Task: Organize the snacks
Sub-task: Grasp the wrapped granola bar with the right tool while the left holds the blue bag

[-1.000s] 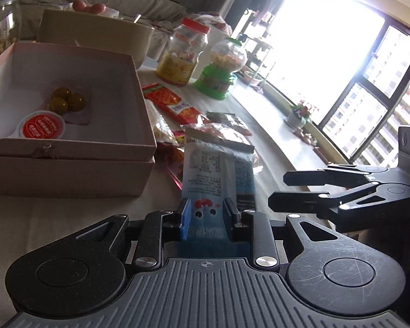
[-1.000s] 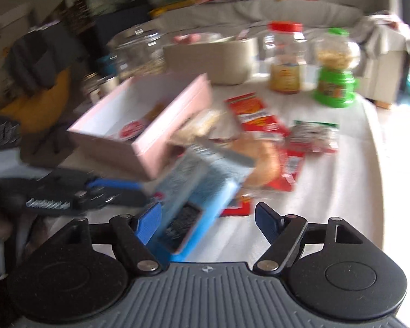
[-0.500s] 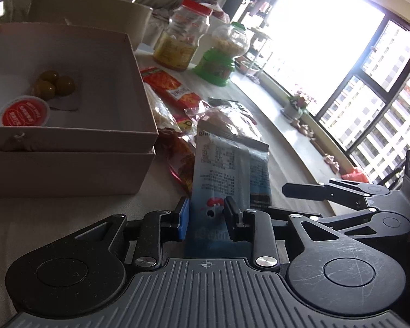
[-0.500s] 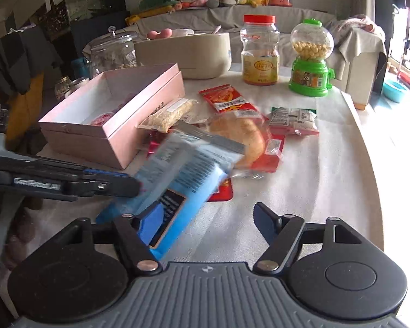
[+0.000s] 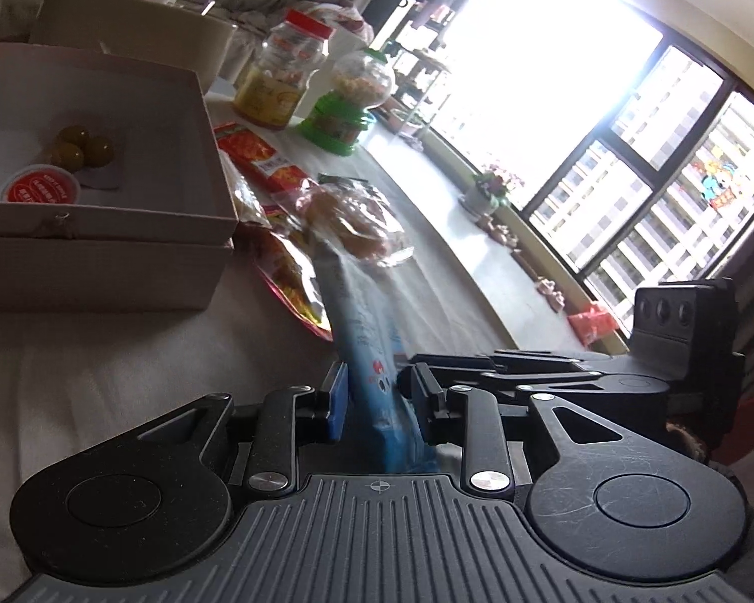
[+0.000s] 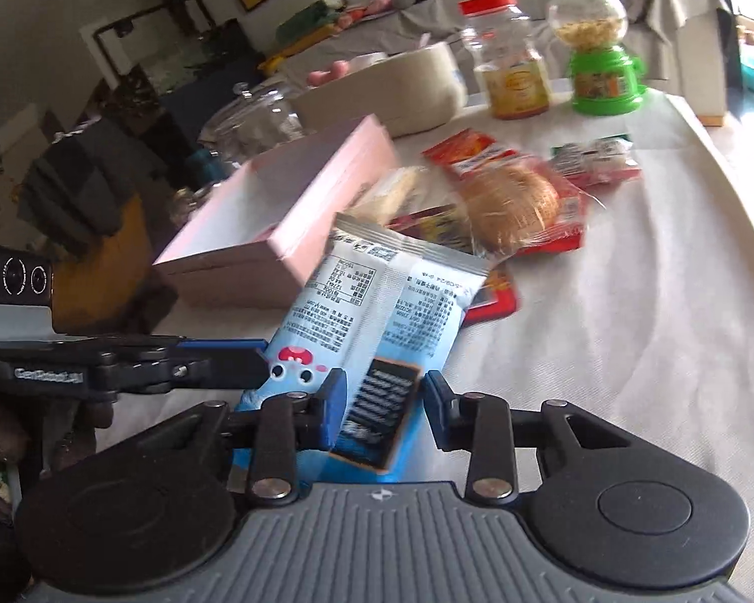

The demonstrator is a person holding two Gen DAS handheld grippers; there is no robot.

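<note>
The light-blue foil snack packet (image 6: 377,321) is pinched at its lower end by the left gripper (image 5: 374,392) and stands between the right gripper (image 6: 381,409), whose fingers are narrowed around it; whether they touch cannot be told. A firm pinch should be confirmed before release, then the packet carried to the open pink cardboard box (image 6: 296,211) beyond and left of the fingers.

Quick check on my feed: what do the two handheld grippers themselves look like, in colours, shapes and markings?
Both share one design. The left gripper and the right gripper each have a grey ribbed front plate with a small crosshair mark, two round black lobes, black linkage arms with silver pivot bolts, and blue finger pads. The left gripper's side, seen from the right camera, carries white lettering too blurred to read. No cables or sleeves show.
</note>
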